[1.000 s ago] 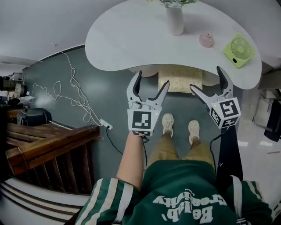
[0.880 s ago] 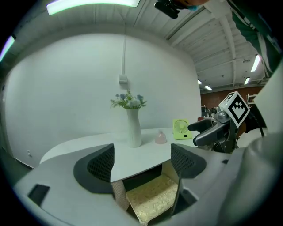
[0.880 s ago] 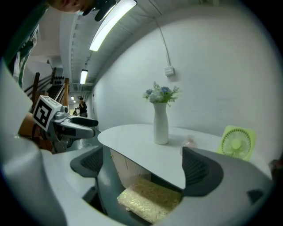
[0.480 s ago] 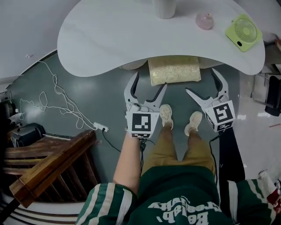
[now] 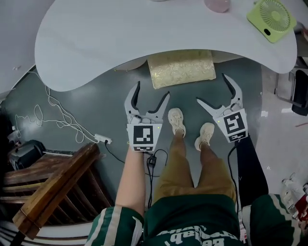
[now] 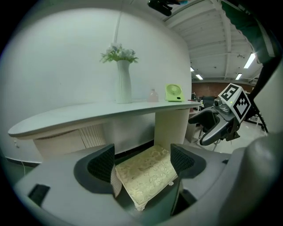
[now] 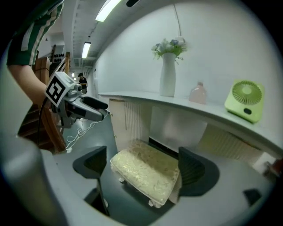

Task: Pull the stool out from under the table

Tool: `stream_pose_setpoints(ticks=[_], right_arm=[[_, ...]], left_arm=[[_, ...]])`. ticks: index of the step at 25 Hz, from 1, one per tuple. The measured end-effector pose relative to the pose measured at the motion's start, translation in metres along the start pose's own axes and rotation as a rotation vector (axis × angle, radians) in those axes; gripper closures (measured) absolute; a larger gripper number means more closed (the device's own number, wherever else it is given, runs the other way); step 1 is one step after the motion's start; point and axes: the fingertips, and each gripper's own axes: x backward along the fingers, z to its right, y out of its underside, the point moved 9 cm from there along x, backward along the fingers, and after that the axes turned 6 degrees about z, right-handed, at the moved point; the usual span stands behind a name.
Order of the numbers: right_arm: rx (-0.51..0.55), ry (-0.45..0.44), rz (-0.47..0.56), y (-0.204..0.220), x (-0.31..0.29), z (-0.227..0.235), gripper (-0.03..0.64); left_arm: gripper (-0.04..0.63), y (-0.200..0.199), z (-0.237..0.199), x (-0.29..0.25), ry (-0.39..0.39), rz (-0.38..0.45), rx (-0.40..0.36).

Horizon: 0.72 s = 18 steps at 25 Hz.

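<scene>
The stool (image 5: pixel 180 68), low with a pale yellow patterned cushion, stands on the dark floor half under the white table (image 5: pixel 96 43). My left gripper (image 5: pixel 151 91) hovers open just short of the stool's front left corner. My right gripper (image 5: pixel 211 89) hangs open off its front right corner. In the left gripper view the stool (image 6: pixel 146 174) lies ahead between the left gripper's (image 6: pixel 142 161) spread jaws, with the right gripper (image 6: pixel 219 126) off to the side. The right gripper view shows the stool (image 7: pixel 146 172) beyond the right gripper's (image 7: pixel 143 165) spread jaws, apart from them.
A green fan (image 5: pixel 272 18) and a pink bottle (image 5: pixel 216 5) sit on the table; a vase (image 7: pixel 168 75) stands there too. The person's shoes (image 5: pixel 176 121) are just behind the stool. A cable and power strip (image 5: pixel 102 140) lie at left, a wooden frame (image 5: pixel 53 187) at lower left.
Both grippers have dropped from table-top height to below the table's edge, level with the stool. The stool now shows nearer and larger between each pair of jaws.
</scene>
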Motion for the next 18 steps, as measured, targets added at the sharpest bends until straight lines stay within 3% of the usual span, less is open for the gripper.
stream_pose_setpoints(ticks=[6, 15, 18], right_arm=[[-0.028, 0.016, -0.021, 0.048, -0.013, 0.008, 0.094], [-0.042, 0.008, -0.073, 0.104, -0.045, 0.018, 0.089], [-0.063, 0.008, -0.078, 0.119, -0.06, 0.021, 0.084]], left_arm=[[0.196, 0.057, 0.002, -0.018, -0.002, -0.054, 0.014], [0.196, 0.14, 0.01, -0.058, 0.058, -0.143, 0.009], [0.195, 0.167, 0.006, -0.072, 0.076, -0.194, 0.039]])
